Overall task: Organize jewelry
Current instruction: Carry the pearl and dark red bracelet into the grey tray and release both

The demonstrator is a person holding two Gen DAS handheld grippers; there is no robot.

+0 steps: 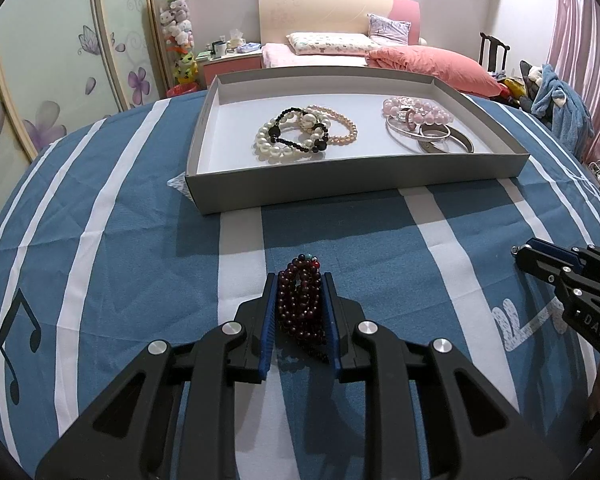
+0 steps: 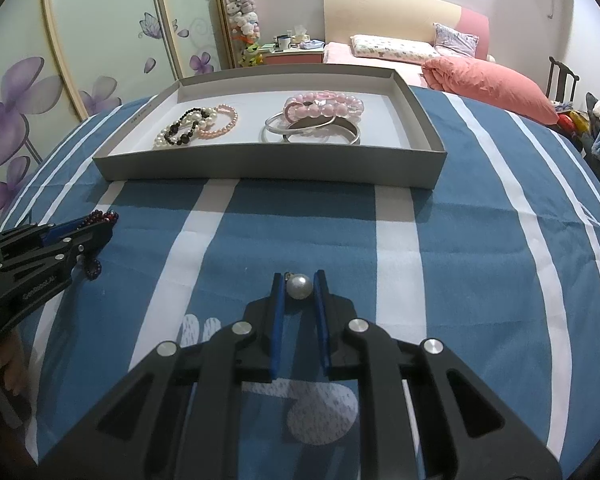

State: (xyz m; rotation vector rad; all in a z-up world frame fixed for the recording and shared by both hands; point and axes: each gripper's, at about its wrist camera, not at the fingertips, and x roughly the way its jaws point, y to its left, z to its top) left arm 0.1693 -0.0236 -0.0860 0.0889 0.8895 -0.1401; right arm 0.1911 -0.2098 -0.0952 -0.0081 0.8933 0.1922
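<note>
Tray [image 1: 356, 182] holds two bracelet piles; left gripper [image 1: 300, 280] clamped on garnet beads [image 1: 302, 304], right gripper [image 2: 300, 280] pinching pearl [image 2: 299, 287], both unplaced.

grippers: 2, left gripper [image 1: 299, 284] lower centre, right gripper [image 2: 300, 280] lower centre
tray [image 1: 340, 180]: 1, upper centre
dark red bead strand [image 1: 302, 304]: 1
pearl [image 2: 299, 287]: 1
bead bracelets in tray, left cluster [image 1: 304, 132]: 3
pink bead bracelets [image 1: 418, 111]: count unclear
metal bangles [image 1: 432, 136]: about 3
</note>
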